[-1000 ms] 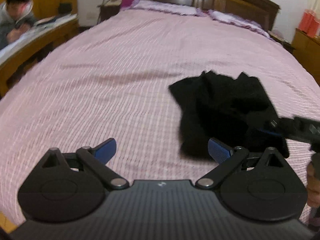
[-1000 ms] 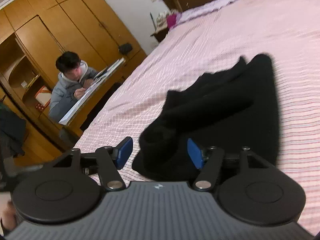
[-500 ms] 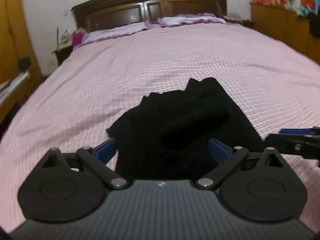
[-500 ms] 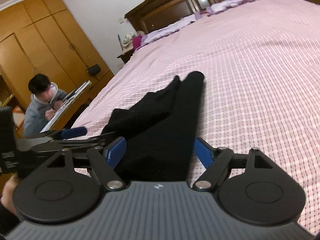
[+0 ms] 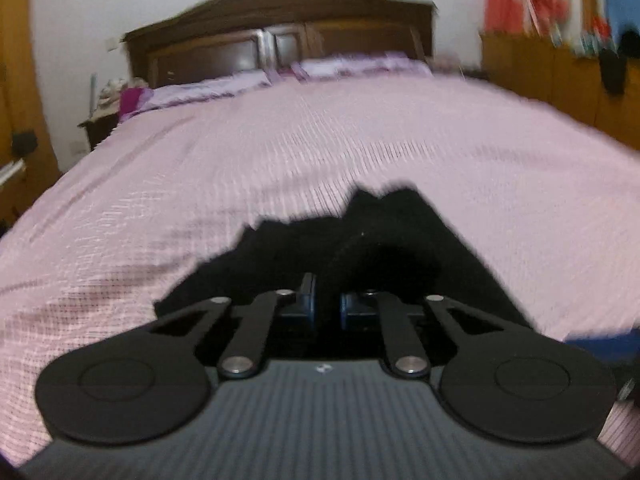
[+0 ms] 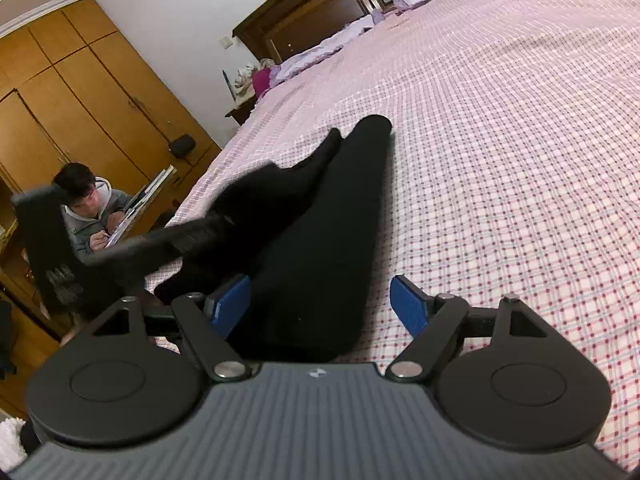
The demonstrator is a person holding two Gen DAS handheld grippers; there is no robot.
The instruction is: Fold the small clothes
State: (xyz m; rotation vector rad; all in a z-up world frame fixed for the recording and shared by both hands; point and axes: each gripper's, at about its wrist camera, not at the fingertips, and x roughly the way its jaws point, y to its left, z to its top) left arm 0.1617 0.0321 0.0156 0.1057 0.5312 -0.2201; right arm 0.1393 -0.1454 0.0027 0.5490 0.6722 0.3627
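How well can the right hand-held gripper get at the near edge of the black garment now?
Probably yes. The right hand-held gripper is open and the black garment already lies between its blue pads on the bed cover. Nothing blocks it; the left hand-held gripper is at the other side.

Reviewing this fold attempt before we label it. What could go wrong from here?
1. The left gripper has its jaws nearly shut on the near edge of the black garment; through the bunched layers it may catch only one.
2. The right gripper is open, straddling the cloth; lifting one-sided could drag the garment across the pink bedspread instead of folding it.
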